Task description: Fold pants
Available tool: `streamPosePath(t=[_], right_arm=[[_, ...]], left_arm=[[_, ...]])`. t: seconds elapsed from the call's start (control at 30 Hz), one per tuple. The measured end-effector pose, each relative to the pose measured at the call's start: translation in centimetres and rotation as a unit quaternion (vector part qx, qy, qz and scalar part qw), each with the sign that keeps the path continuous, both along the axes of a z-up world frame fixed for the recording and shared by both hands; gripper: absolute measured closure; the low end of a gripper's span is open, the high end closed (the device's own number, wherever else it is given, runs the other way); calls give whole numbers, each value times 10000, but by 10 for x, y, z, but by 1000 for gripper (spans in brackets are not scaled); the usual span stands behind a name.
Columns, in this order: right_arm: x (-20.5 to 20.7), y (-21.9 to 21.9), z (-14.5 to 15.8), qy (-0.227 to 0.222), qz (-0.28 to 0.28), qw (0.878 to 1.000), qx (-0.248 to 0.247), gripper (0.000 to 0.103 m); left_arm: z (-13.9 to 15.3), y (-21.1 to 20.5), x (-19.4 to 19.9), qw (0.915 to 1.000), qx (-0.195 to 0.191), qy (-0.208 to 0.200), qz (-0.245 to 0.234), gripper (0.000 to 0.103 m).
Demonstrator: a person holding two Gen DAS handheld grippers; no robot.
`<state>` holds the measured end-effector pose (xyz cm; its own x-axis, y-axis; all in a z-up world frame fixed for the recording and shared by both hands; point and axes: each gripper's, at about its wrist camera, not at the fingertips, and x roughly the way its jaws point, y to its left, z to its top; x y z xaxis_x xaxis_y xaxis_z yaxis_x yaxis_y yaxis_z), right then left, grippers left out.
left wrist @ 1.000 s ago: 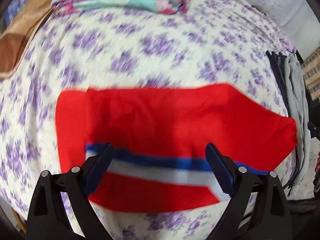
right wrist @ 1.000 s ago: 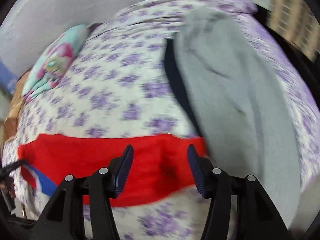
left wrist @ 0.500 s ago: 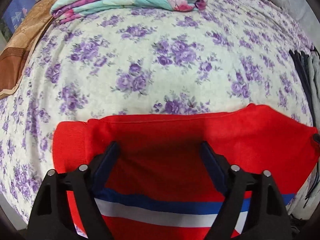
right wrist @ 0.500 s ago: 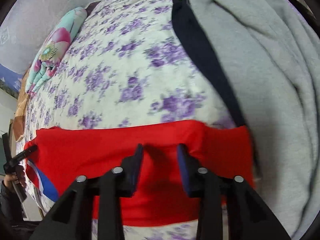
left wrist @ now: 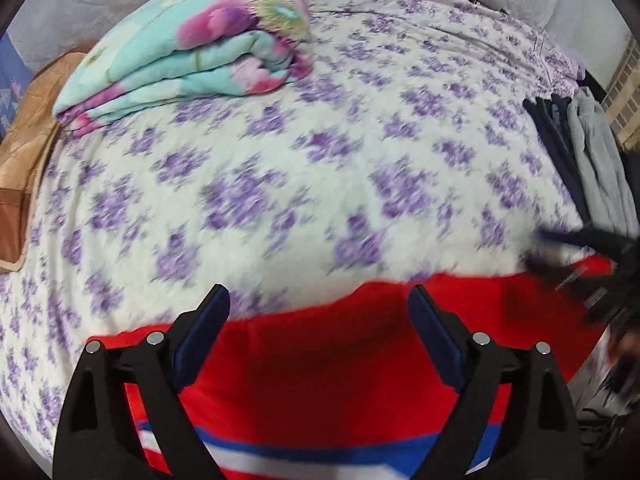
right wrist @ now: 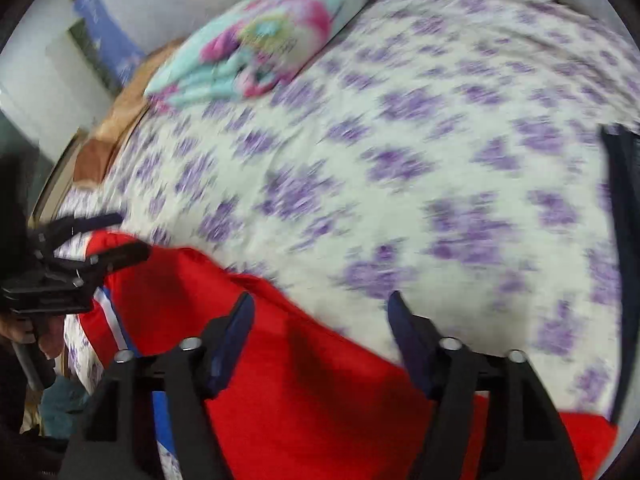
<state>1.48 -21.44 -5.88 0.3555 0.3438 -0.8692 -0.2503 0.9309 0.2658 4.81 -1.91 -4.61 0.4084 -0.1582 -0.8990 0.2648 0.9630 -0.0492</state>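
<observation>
Two hand-held grippers: both hang above the red pants, neither pinching cloth.
Bed sheet (left wrist: 280,184): purple flowers on cream, filling the middle of both views; both pictures are smeared by motion.
Blanket (left wrist: 192,52): folded, upper left of the left wrist view, well apart from the pants.
Pants (left wrist: 328,368): red with a blue and white stripe at the lower edge, lying flat on the sheet across the bottom of the left wrist view; in the right wrist view they run from centre left down to the lower right corner.
Left gripper (left wrist: 316,312): jaws wide, just opened further, nothing between the pads; the tips sit over the far edge of the red cloth.
Right gripper (right wrist: 320,312): jaws half open, also just opened further, empty; its left tip is over red cloth, its right tip over bare sheet.
Clothes pile (left wrist: 592,152): grey and dark garments at the right edge, near the pants' right end.
Step, as I judge it: lining up for a grasp on the far edge before a fold.
Risk 1: closing from here could catch the sheet along with the pants, since the tips straddle the edge.
Risk 2: uneven grasps by the two grippers would skew the fold.
Risk 3: a sweep to the right could drag the pile.
</observation>
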Motion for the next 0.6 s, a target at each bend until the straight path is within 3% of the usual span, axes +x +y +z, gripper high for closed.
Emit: streamPosePath(t=[0.07, 0.23, 0.6], right_arm=[[-2, 19, -14, 243, 325, 9991, -102, 60], [-26, 38, -27, 483, 903, 9945, -197, 61], [-33, 22, -26, 667, 823, 9941, 243, 57]], left_arm=[[-2, -10, 4, 10000, -10, 29, -38, 15], [-16, -25, 9, 9996, 150, 158, -156, 15], [-43, -19, -10, 9978, 380, 452, -303, 15]])
